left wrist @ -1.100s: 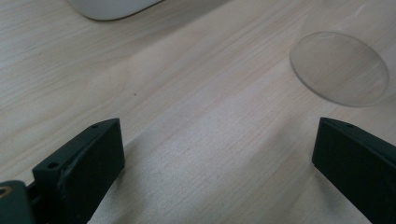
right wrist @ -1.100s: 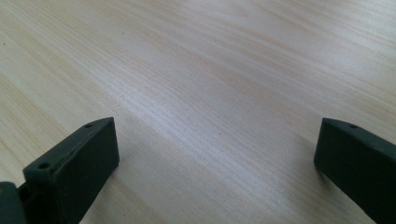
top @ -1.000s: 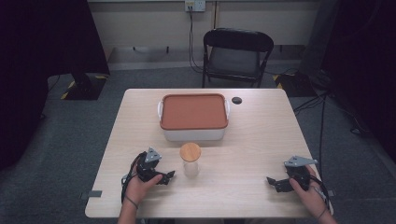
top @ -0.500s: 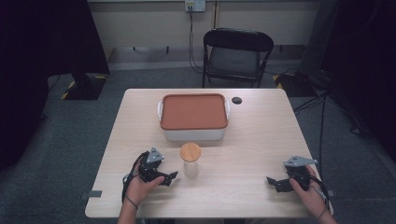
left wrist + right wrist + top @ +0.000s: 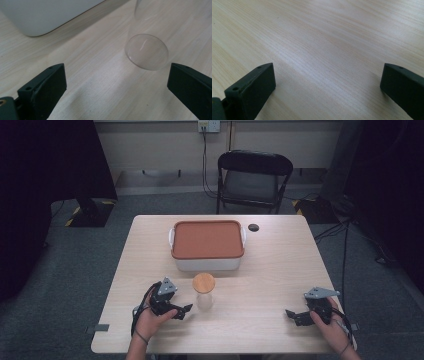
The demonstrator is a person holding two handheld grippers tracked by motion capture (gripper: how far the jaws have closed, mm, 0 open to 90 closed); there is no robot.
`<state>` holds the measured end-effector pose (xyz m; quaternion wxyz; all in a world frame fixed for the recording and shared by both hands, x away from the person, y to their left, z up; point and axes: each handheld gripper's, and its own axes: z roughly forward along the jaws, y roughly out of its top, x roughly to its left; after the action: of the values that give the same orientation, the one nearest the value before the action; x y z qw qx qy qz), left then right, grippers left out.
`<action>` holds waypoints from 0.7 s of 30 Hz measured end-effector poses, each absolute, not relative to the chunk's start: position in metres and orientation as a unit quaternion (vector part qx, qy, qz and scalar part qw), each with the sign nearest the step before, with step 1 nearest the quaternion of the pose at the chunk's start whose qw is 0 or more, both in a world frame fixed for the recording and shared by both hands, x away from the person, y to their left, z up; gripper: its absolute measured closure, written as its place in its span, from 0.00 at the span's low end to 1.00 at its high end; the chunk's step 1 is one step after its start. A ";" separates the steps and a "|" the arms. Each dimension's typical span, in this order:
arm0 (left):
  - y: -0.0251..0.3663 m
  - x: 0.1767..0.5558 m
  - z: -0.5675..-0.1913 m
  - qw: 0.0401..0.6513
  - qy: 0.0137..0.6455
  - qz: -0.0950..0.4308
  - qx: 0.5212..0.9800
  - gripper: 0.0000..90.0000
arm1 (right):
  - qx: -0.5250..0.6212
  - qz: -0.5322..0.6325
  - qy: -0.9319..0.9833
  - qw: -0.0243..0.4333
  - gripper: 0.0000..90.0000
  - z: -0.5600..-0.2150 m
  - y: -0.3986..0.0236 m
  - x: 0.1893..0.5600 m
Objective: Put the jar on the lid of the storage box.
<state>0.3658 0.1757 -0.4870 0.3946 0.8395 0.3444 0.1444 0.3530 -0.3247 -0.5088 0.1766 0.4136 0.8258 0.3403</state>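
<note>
A clear glass jar (image 5: 204, 296) with a round wooden lid (image 5: 203, 282) stands upright on the table (image 5: 270, 275), just in front of a white container (image 5: 207, 262) with an orange-brown lid (image 5: 207, 239). My left gripper (image 5: 186, 310) rests open on the table just left of the jar. In the left gripper view the jar's clear base (image 5: 147, 51) sits ahead and to the right of the wide-apart jaws, apart from them. My right gripper (image 5: 292, 315) lies open near the front right corner, with bare wood (image 5: 324, 50) between its jaws.
A small black disc (image 5: 253, 227) lies on the table right of the container. A black folding chair (image 5: 252, 180) stands behind the far edge. The white container's wall (image 5: 45, 15) shows at the upper left of the left gripper view.
</note>
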 end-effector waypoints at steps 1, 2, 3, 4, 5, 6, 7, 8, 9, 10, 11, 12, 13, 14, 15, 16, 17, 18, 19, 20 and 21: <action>0.175 0.366 -0.486 0.394 0.342 0.143 0.841 0.02 | 0.414 0.340 0.826 0.177 0.00 -0.509 -0.325 0.353; 0.174 0.365 -0.486 0.396 0.341 0.142 0.840 0.02 | 0.414 0.340 0.826 0.177 0.00 -0.509 -0.325 0.353; 0.174 0.365 -0.486 0.398 0.340 0.141 0.840 0.02 | 0.414 0.340 0.826 0.177 0.00 -0.509 -0.325 0.353; 0.173 0.365 -0.485 0.398 0.340 0.140 0.841 0.02 | 0.414 0.340 0.826 0.177 0.00 -0.509 -0.325 0.353; 0.172 0.364 -0.485 0.398 0.338 0.139 0.841 0.02 | 0.414 0.340 0.826 0.177 0.00 -0.509 -0.325 0.353; 0.171 0.364 -0.485 0.399 0.336 0.136 0.842 0.02 | 0.414 0.340 0.826 0.177 0.00 -0.509 -0.325 0.353; 0.171 0.364 -0.484 0.399 0.335 0.135 0.843 0.02 | 0.414 0.340 0.826 0.177 0.00 -0.509 -0.325 0.353; 0.170 0.364 -0.484 0.400 0.335 0.133 0.843 0.02 | 0.414 0.340 0.826 0.177 0.00 -0.509 -0.325 0.353; 0.169 0.364 -0.484 0.401 0.334 0.132 0.843 0.02 | 0.414 0.340 0.826 0.177 0.00 -0.509 -0.325 0.353; 0.169 0.363 -0.483 0.401 0.332 0.132 0.843 0.02 | 0.414 0.340 0.826 0.177 0.00 -0.509 -0.325 0.353; 0.168 0.363 -0.482 0.401 0.331 0.132 0.844 0.02 | 0.414 0.340 0.826 0.177 0.00 -0.509 -0.325 0.353; 0.167 0.363 -0.482 0.403 0.330 0.131 0.844 0.02 | 0.414 0.340 0.826 0.177 0.00 -0.509 -0.325 0.353; 0.167 0.363 -0.482 0.404 0.328 0.130 0.844 0.02 | 0.414 0.340 0.826 0.177 0.00 -0.509 -0.325 0.353; 0.166 0.363 -0.481 0.404 0.328 0.128 0.844 0.02 | 0.414 0.340 0.826 0.177 0.00 -0.509 -0.325 0.353; 0.166 0.363 -0.481 0.404 0.327 0.127 0.845 0.02 | 0.414 0.340 0.826 0.177 0.00 -0.509 -0.325 0.353; 0.165 0.362 -0.480 0.405 0.326 0.126 0.845 0.02 | 0.414 0.340 0.826 0.177 0.00 -0.509 -0.325 0.353; 0.165 0.362 -0.480 0.406 0.324 0.125 0.845 0.02 | 0.414 0.340 0.826 0.177 0.00 -0.509 -0.325 0.353; 0.165 0.362 -0.480 0.408 0.323 0.123 0.845 0.02 | 0.414 0.340 0.826 0.177 0.00 -0.509 -0.325 0.353; 0.164 0.362 -0.479 0.408 0.323 0.123 0.845 0.02 | 0.414 0.340 0.826 0.177 0.00 -0.509 -0.325 0.353; 0.164 0.362 -0.479 0.409 0.322 0.122 0.845 0.02 | 0.414 0.340 0.826 0.177 0.00 -0.509 -0.325 0.353; 0.164 0.362 -0.479 0.410 0.323 0.121 0.844 0.02 | 0.414 0.340 0.826 0.177 0.00 -0.509 -0.325 0.353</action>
<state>0.3621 0.1639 -0.4789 0.4099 0.8443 0.3231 0.1213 0.3530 -0.3247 -0.5088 0.1766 0.4136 0.8258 0.3403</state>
